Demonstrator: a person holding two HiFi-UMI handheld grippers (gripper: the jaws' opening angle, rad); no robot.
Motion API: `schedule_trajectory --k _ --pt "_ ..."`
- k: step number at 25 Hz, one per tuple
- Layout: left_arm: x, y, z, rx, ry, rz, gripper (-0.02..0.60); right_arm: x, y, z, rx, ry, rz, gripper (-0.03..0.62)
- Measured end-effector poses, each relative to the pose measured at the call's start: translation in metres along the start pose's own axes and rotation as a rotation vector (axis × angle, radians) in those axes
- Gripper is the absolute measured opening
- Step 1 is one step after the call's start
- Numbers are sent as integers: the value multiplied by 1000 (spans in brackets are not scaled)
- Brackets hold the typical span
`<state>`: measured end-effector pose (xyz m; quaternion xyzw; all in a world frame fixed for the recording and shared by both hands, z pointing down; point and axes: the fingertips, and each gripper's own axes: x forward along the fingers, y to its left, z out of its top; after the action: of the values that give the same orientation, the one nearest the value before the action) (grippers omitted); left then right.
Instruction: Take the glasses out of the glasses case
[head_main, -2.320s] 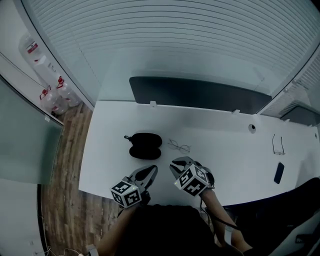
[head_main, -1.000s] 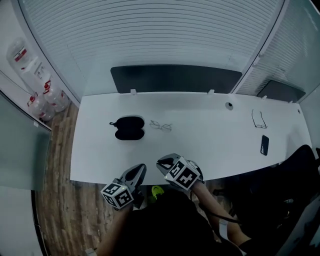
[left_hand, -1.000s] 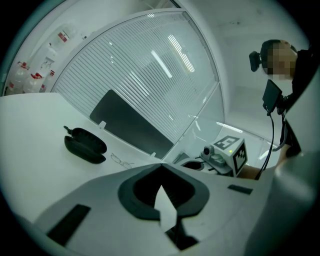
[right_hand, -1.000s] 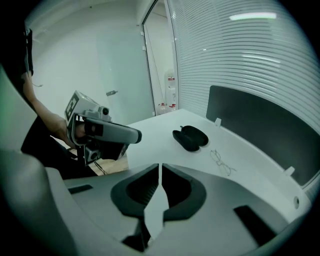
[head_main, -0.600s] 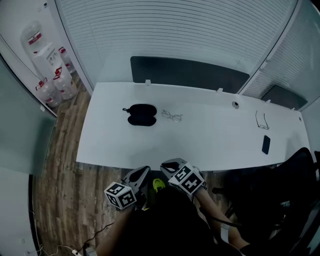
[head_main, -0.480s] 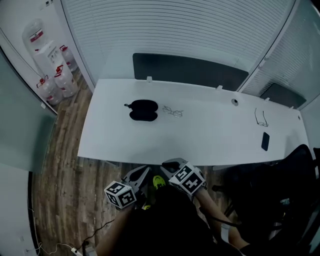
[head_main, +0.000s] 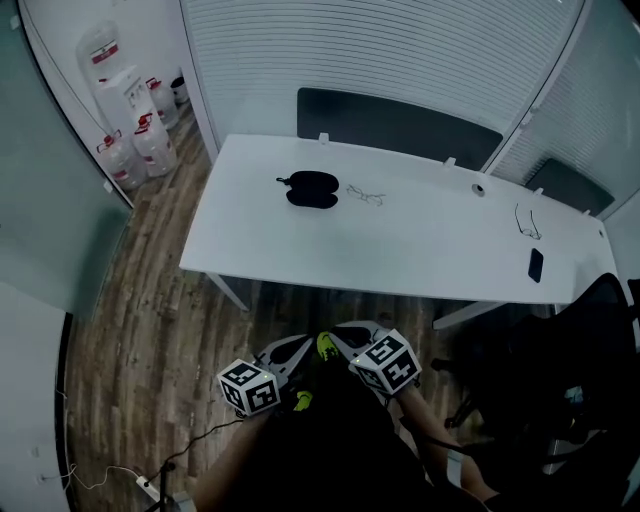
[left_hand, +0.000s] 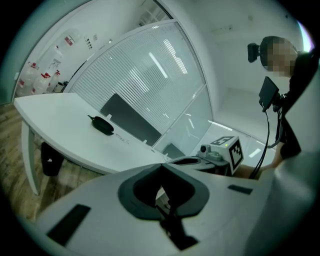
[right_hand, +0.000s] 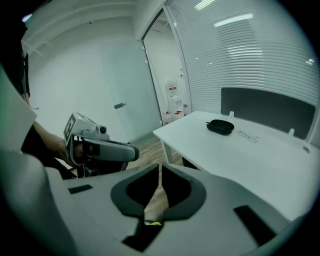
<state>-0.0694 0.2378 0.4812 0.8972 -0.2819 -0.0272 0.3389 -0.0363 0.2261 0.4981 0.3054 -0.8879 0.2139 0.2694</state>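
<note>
The black glasses case (head_main: 311, 188) lies open on the white table (head_main: 420, 250), far from me. A thin-framed pair of glasses (head_main: 366, 193) rests on the table just to the right of the case. Both show small in the left gripper view, case (left_hand: 101, 125) and glasses (left_hand: 121, 138), and in the right gripper view, case (right_hand: 221, 126) and glasses (right_hand: 248, 136). My left gripper (head_main: 298, 347) and right gripper (head_main: 344, 333) hang side by side over the wooden floor, close to my body. Each is shut with nothing between its jaws.
A second pair of glasses (head_main: 527, 220) and a dark phone (head_main: 535, 265) lie at the table's right end. Water bottles (head_main: 130, 150) stand by the left wall. A black chair (head_main: 590, 330) is on the right, a dark panel (head_main: 400, 125) behind the table.
I have backed away from the table: it and the case now sit farther off, and both grippers have left the table's edge and are over the floor. Both stay shut.
</note>
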Motion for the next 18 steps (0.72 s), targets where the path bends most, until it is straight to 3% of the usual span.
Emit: schedule_trajectory --k 7,18 --pt "-20 -22 -22 -1 3 -37 9 -20 36 -7 104 -123 -31 32" --pt "-16 -32 -13 52 -16 -58 9 -41 41 -9 75 -182 -74 17"
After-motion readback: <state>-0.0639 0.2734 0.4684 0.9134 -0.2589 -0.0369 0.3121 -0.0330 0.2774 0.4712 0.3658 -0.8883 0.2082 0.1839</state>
